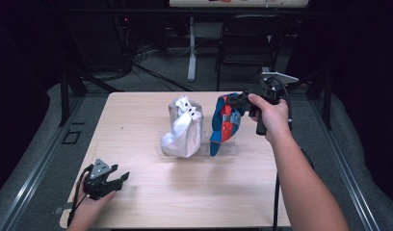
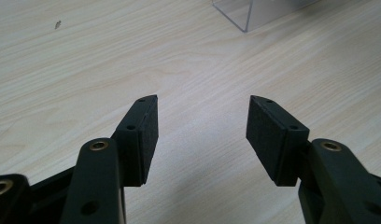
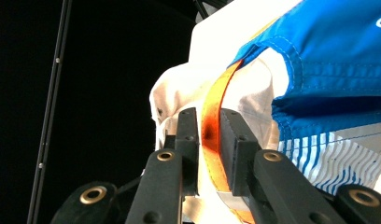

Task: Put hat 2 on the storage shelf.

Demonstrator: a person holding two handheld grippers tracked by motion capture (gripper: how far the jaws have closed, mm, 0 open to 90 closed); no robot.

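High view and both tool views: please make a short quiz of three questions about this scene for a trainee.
1. True or false: the left tool is low at the table with its jaws open and nothing between them.
2. What lies between the jaws of the right tool? A: a white cap. B: an orange strap. C: a cable.
3. How many caps are on the table, and what is the main colour of each?

Key
1. True.
2. B: the orange strap, which belongs to the blue cap.
3. Two: a white cap and the blue cap.
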